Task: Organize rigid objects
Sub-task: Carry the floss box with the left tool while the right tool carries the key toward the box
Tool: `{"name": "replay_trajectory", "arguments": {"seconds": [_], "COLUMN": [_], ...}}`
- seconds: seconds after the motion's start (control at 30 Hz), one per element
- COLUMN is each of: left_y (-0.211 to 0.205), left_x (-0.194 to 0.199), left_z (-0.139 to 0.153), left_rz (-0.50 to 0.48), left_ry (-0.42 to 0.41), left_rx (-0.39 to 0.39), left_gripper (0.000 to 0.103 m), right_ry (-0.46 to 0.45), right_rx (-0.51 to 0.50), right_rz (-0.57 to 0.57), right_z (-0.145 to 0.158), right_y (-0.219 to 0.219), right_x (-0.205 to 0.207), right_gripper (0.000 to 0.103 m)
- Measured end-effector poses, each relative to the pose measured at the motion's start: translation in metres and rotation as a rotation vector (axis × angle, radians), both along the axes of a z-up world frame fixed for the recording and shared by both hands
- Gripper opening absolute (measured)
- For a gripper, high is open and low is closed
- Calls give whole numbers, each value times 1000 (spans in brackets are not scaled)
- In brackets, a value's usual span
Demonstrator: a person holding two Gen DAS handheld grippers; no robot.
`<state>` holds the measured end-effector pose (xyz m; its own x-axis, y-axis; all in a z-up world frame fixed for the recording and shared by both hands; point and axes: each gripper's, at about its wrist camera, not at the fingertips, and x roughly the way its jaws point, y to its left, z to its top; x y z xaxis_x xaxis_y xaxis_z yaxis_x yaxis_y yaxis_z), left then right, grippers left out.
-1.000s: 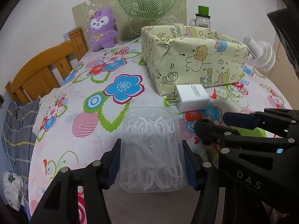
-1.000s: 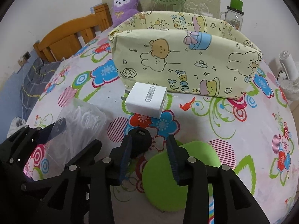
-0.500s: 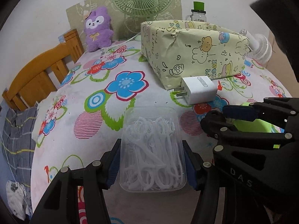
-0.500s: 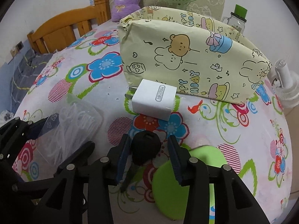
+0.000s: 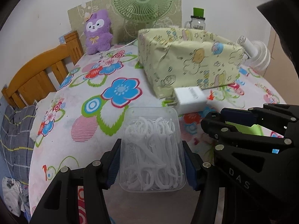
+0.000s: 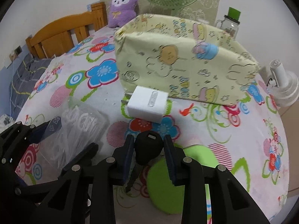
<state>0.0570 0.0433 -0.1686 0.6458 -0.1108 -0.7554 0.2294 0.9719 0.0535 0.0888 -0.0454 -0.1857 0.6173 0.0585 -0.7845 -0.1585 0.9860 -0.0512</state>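
Floss picks, white, packed in a clear rectangular plastic box (image 5: 152, 149), sit clamped between the blue pads of the left gripper (image 5: 151, 165); the box's long axis runs straight ahead along the fingers, its far end pointing toward the pale yellow cartoon-print fabric bin (image 5: 188, 63). The right gripper (image 6: 149, 157) has clenched onto a black-headed key (image 6: 148, 147): the rounded plastic head is pinched between both pads, and the metal blade hangs down and back toward the wrist, its tip over the flowered tablecloth (image 5: 104, 100) beside a lime-green round pad (image 6: 168, 183).

Both held things lie short of the bin, which stands ahead of and above both sets of fingertips, its open top facing up. Between the grippers and the bin's near wall lies a white square plug-in charger (image 6: 146, 103), prongs toward the left, close against the fabric. The right gripper looks somewhat nearer the bin's long side; the left faces its corner.

The coming move likely turns on height: each gripper must rise over the near wall and the charger before letting go. With the box's long axis pointing at the bin, it should go in end-first, though the soft wall may catch its leading edge.
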Motion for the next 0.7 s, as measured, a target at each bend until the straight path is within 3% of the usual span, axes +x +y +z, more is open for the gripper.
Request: {"name": "replay_trajectory", "arguments": {"seconds": [0.7], "left_y": [-58], "left_x": [-9], "left_z": [56], "left_rz": [6], "left_ry": [-91], "left_rx": [-2], "left_gripper": [61], "right_ry": [-109], "right_rx": [34], "right_rz": [-23], "right_z": [57], "right_y": [-62], "right_x": [-19], "right_gripper": [35]}}
